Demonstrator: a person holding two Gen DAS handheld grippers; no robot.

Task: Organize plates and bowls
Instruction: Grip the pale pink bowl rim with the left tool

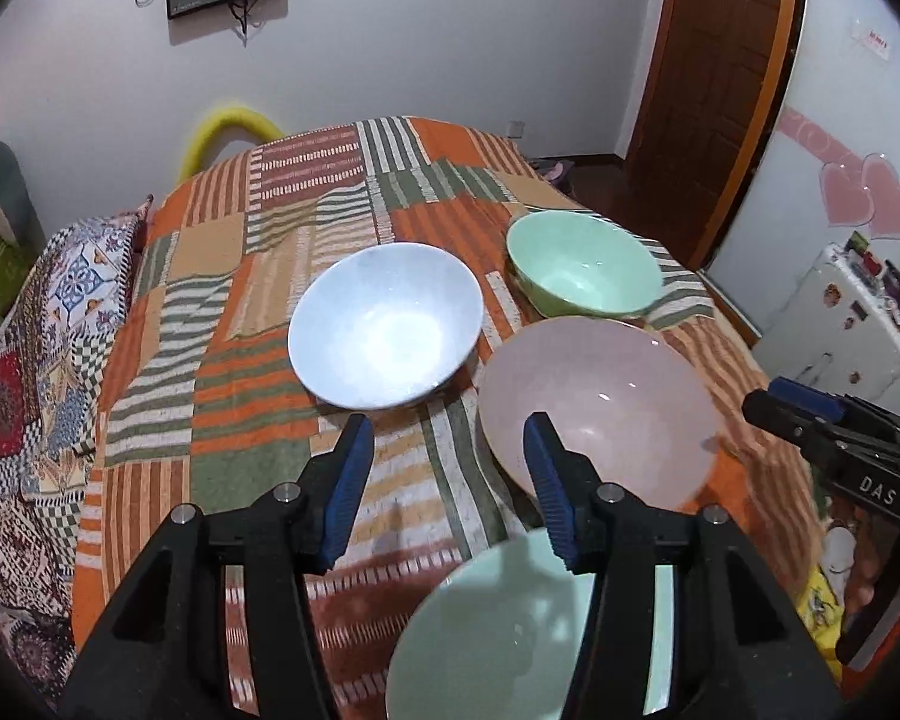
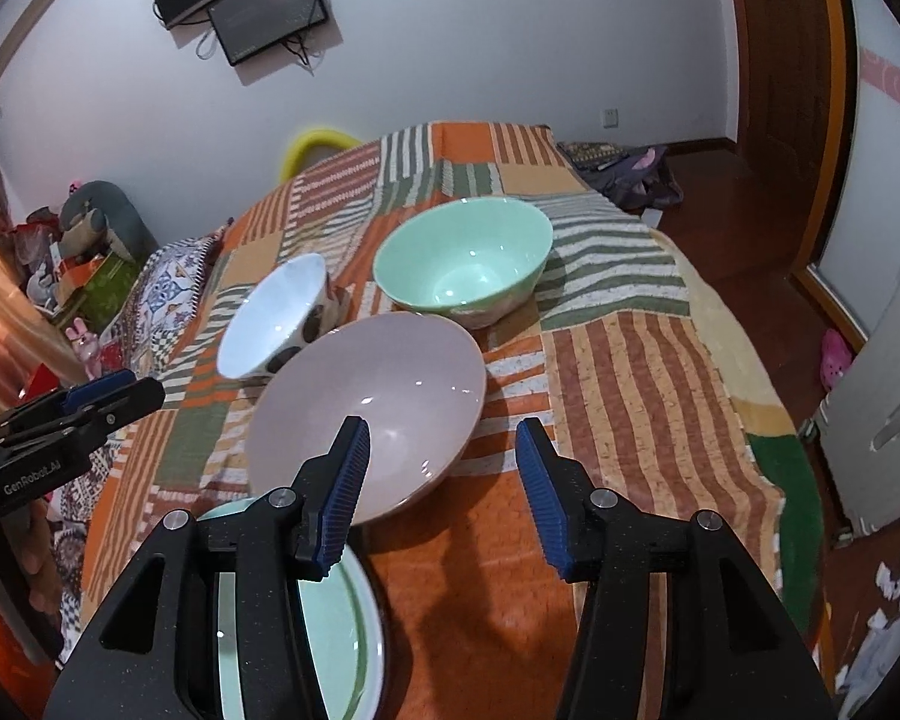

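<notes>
On a striped orange patchwork bedspread [image 1: 258, 420] lie a pale blue bowl [image 1: 384, 327], a green bowl [image 1: 582, 267], a pink bowl [image 1: 600, 414] and a pale green plate [image 1: 510, 636] nearest me. My left gripper [image 1: 447, 486] is open and empty, hovering between the blue bowl and the pink bowl, above the plate. My right gripper [image 2: 444, 492] is open and empty over the near right rim of the pink bowl [image 2: 366, 414]. The right wrist view also shows the green bowl [image 2: 465, 261], the blue bowl [image 2: 270, 315] and the plate [image 2: 336, 630].
The bed's right edge drops to a wooden floor [image 2: 750, 228]. A patterned pillow [image 1: 60, 312] lies at the left. A white appliance [image 1: 852, 312] stands at the right by a wooden door [image 1: 714, 90]. Clutter lies at the far left [image 2: 72, 264].
</notes>
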